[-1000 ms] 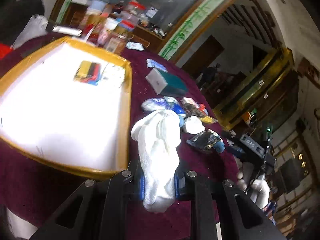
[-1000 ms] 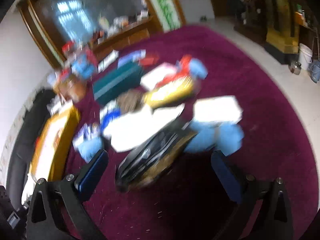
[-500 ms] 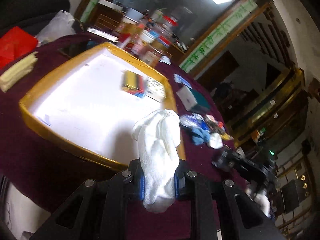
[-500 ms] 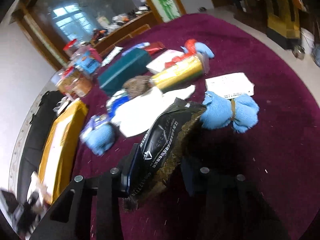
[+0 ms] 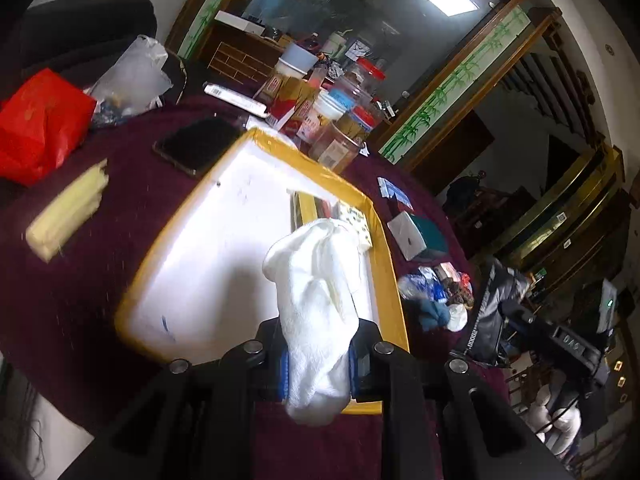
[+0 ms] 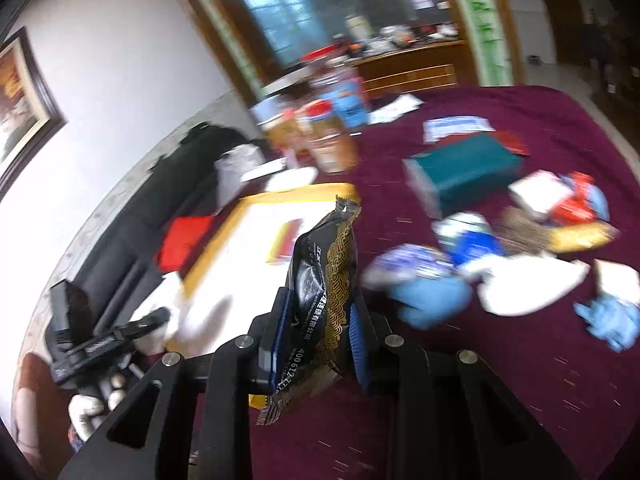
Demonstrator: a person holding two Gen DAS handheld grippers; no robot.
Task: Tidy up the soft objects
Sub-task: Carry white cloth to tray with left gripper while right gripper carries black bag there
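My left claw (image 5: 318, 360) is clamped on a white cloth bundle (image 5: 316, 304), which stands up out of the pads and leans slightly away from me. Just beyond it lies the white tray with the yellow rim (image 5: 390, 276), and the cloth hangs over its near edge; at the tray's far corner, ahead of the claw, I see a small coloured packet (image 5: 316, 208) lying flat inside. To the left of the claw, on the maroon counter (image 5: 100, 240), there is a pale yellow sponge-like block (image 5: 66, 210) and further off a dark phone (image 5: 196, 146) touching the tray's rim. My right claw (image 6: 316, 330) has just been closing, and it is now clamped on a black and gold foil pouch (image 6: 324, 276), held upright between the blue pads. Ahead and to the left of that claw is the same tray (image 6: 208, 256); to its right, on the counter, lie blurred blue cloth bundles (image 6: 428, 300), a white cloth (image 6: 528, 284) and, further out, a teal box (image 6: 464, 168). Jars (image 6: 328, 140) stand beyond the tray's far end.
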